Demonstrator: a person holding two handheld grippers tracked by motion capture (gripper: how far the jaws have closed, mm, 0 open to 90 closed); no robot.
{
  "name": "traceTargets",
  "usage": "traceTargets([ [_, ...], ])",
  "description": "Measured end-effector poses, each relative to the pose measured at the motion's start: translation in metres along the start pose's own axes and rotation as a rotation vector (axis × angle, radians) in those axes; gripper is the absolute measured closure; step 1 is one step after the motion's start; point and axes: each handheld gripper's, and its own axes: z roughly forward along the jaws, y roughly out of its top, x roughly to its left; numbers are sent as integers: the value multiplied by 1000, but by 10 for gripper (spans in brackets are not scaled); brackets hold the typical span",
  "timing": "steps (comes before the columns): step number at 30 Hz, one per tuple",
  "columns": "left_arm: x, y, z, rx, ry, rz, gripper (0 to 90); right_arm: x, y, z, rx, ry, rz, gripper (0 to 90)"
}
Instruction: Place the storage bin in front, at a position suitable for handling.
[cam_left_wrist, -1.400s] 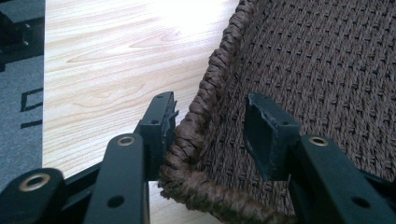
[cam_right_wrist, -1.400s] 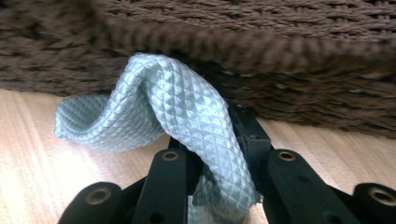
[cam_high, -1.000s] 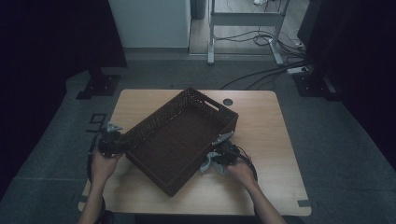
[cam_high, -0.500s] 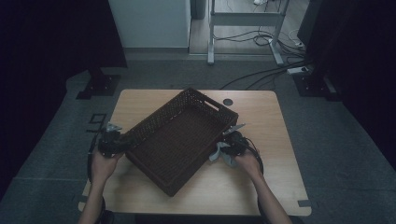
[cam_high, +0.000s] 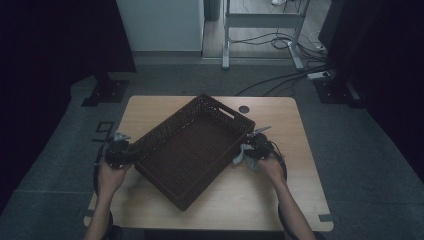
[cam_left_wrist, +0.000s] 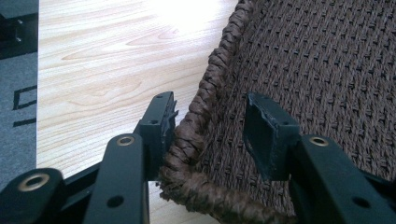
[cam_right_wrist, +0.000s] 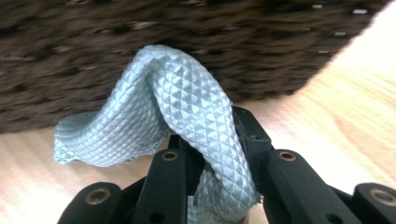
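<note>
A dark brown wicker basket (cam_high: 192, 150) lies diagonally on the wooden table (cam_high: 280, 200), with nothing inside it. My left gripper (cam_high: 129, 151) is at the basket's left corner. In the left gripper view its jaws straddle the braided rim (cam_left_wrist: 205, 98): the outer pad (cam_left_wrist: 163, 123) touches the rim, while the inner pad stands apart from it inside the basket. My right gripper (cam_high: 248, 151) is against the basket's right long side, shut on a light blue quilted cloth (cam_high: 240, 157). The cloth (cam_right_wrist: 177, 98) bulges out above the jaws, close to the basket wall (cam_right_wrist: 140, 28).
A round cable hole (cam_high: 243, 109) sits near the table's far edge, beyond the basket's handle end. Bare tabletop lies to the right and at the front. Beyond the table are a metal frame (cam_high: 260, 30) and floor cables (cam_high: 280, 82).
My right gripper has carried the blue cloth along the basket's right side, away from the person and toward its far corner. The left gripper and the basket have stayed put.
</note>
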Motion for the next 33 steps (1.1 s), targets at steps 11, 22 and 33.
traceTargets([
  [11, 0, 0, 0, 0, -2, 1, 537, -22, 5, 3, -6, -32, 31, 743],
  [22, 0, 0, 0, 1, -5, 2, 537, -38, 4, 3, -27, -81, 82, 744],
  [33, 0, 0, 0, -2, -6, 0, 536, -31, 5, -19, -63, -88, 64, 745],
])
